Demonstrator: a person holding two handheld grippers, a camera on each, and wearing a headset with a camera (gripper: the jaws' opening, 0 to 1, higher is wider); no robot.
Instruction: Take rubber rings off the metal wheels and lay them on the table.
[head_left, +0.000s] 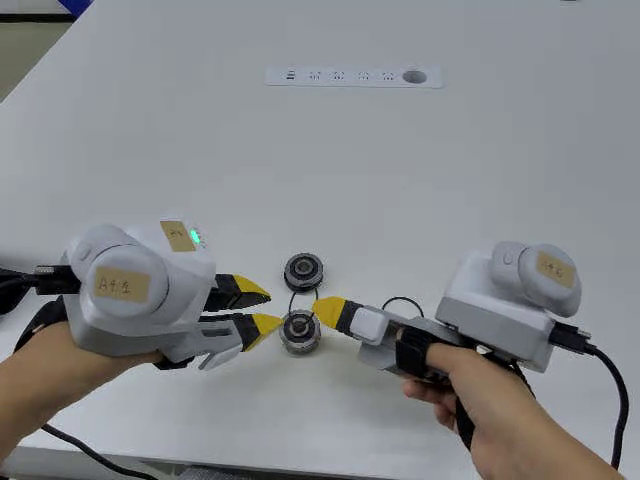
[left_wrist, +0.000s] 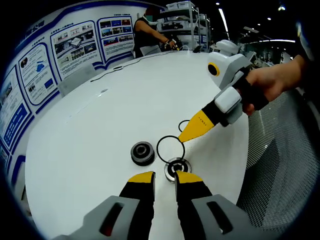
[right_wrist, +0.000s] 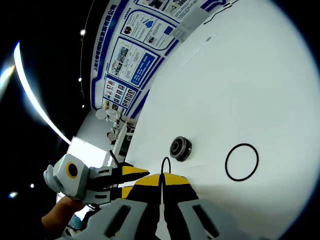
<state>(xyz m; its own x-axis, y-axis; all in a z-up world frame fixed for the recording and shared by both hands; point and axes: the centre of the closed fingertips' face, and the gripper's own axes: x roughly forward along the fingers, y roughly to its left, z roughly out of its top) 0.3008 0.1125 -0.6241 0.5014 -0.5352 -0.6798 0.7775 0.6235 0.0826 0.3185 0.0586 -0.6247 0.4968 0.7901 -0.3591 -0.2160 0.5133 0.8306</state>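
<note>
Two metal wheels lie on the white table (head_left: 420, 180). The far wheel (head_left: 303, 270) (left_wrist: 142, 152) (right_wrist: 180, 148) has a dark band round it. The near wheel (head_left: 299, 332) (left_wrist: 176, 169) looks bare and sits just ahead of my left gripper (head_left: 258, 307) (left_wrist: 165, 178), whose jaws stand open and apart from it. My right gripper (head_left: 328, 310) (right_wrist: 161, 177) is shut on a thin black rubber ring (left_wrist: 157, 148) (right_wrist: 164, 165) that hangs between the two wheels. A second rubber ring (right_wrist: 225, 162) (left_wrist: 182, 122) lies flat on the table beside the right gripper.
A white power strip (head_left: 353, 77) lies at the far middle of the table. The table's front edge runs just below both hands. A black cable (head_left: 618, 390) trails from the right gripper. A person (left_wrist: 150, 25) stands far beyond the table.
</note>
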